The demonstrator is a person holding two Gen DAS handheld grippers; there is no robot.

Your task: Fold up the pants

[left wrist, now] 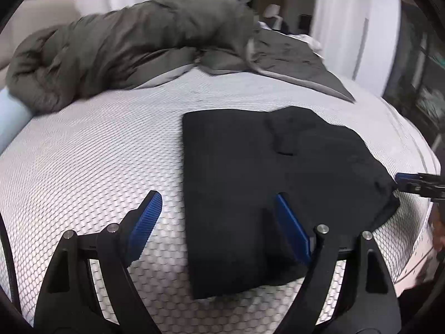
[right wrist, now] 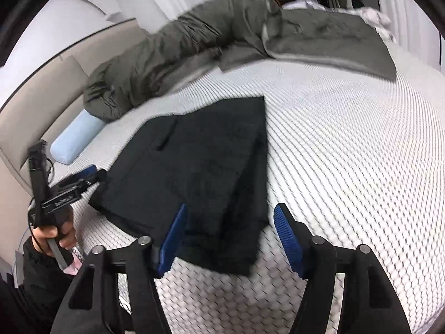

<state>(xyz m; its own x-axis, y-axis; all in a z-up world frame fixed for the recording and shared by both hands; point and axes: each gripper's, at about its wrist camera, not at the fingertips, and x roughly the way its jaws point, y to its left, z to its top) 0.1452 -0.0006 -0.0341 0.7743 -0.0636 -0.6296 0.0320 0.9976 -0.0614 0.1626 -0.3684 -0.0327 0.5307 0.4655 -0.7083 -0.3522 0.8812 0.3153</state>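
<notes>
Left gripper (left wrist: 214,222), right gripper (right wrist: 230,236): both released, hovering over folded black pants (left wrist: 250,167).
Tidy now: press flat, square the edges on the mattress (left wrist: 83,153).

Bare mattress (right wrist: 347,144) lies wide and unobstructed to the right of the folded black pants (right wrist: 200,172). At the far side the heaped grey duvet (left wrist: 125,47) blocks passage, and a pale blue bolster (right wrist: 76,140) sits by the headboard (right wrist: 25,117).
</notes>
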